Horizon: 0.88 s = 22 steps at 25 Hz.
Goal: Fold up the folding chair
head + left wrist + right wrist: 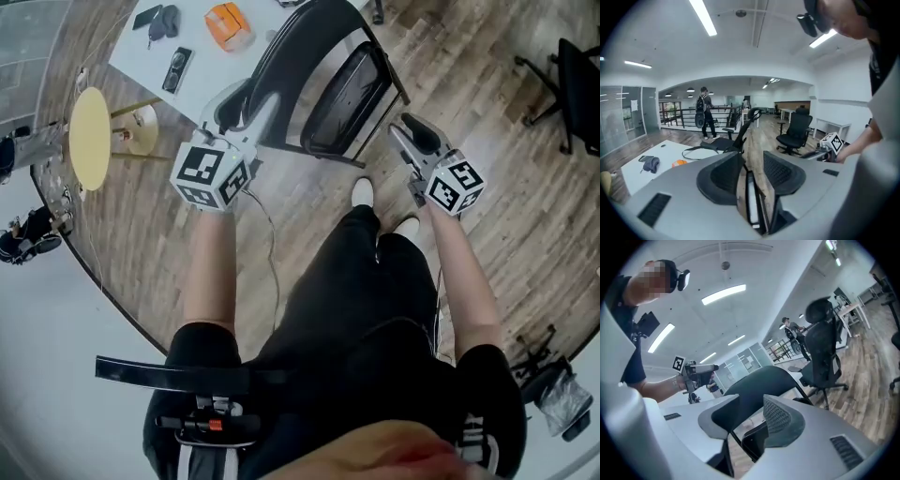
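Observation:
The black folding chair (333,84) stands on the wooden floor in front of my feet, its seat swung up close against the back. My left gripper (234,108) hovers at the chair's left edge with its jaws open; in the left gripper view (752,173) the chair's thin edge (752,206) shows in the gap, untouched by the pads. My right gripper (412,133) is just off the chair's right side. Its jaws are open in the right gripper view (751,416), with the chair's dark back (754,385) showing beyond them.
A white table (202,56) behind the chair carries an orange object (229,25) and some dark items. A round yellow stool (90,138) stands at the left. Black office chairs (577,84) (797,129) stand further off, and a person (703,110) walks in the background.

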Available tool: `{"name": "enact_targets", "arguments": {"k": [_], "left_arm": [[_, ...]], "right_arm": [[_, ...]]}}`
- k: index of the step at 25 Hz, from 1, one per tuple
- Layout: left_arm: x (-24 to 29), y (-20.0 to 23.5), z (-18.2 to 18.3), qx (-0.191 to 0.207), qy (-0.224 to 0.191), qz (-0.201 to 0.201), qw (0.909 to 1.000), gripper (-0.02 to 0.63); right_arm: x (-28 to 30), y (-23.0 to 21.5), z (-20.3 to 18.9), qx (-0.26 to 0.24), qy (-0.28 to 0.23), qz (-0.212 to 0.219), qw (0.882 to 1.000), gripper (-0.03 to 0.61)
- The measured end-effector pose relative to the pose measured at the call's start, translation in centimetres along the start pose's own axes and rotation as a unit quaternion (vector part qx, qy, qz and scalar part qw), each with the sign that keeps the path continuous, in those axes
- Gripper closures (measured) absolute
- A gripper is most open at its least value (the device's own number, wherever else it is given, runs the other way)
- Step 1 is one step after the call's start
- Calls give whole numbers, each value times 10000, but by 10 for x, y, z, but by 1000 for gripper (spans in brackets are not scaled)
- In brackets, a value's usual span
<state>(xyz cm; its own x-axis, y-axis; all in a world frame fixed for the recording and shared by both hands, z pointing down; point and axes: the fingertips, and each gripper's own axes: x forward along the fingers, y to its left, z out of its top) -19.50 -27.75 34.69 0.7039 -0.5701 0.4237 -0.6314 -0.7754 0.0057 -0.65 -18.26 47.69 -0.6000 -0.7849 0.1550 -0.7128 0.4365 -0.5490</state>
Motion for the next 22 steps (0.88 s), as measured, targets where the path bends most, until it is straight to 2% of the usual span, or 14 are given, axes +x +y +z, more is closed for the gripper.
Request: {"name": "enact_targets", "arguments": {"k": [2,5,6,8,11,16,22], "left_arm": [[-19,-52,0,70,-272,-297,9992,488],[-39,-119,-6,-93,-401,-551,9976,539],[-45,-139,-8,-166,-429,-591,9972,556],[-56,-176,-8,-243,-513,-712,9958,598],[-76,-220,-5,-306,-635,-877,9936,607],[-103,-261,5,-418,-819,-1024,9905,607],[-119,-280,17,-565,-987,-950,9890,608]], "right_arm": [[-27,33,15,-368,-48,272,9989,439],[-62,81,31,-854,-29,602,9945,495],[-72,95,35,-994,-14,659,9929,520],[-92,118,44,-1235,-13,669,9901,533],[-120,151,53,-1511,-15,667,9863,559],[-151,202,69,-1711,-56,930,9808,568],[-163,242,92,-2053,-114,1173,9716,568]]}}
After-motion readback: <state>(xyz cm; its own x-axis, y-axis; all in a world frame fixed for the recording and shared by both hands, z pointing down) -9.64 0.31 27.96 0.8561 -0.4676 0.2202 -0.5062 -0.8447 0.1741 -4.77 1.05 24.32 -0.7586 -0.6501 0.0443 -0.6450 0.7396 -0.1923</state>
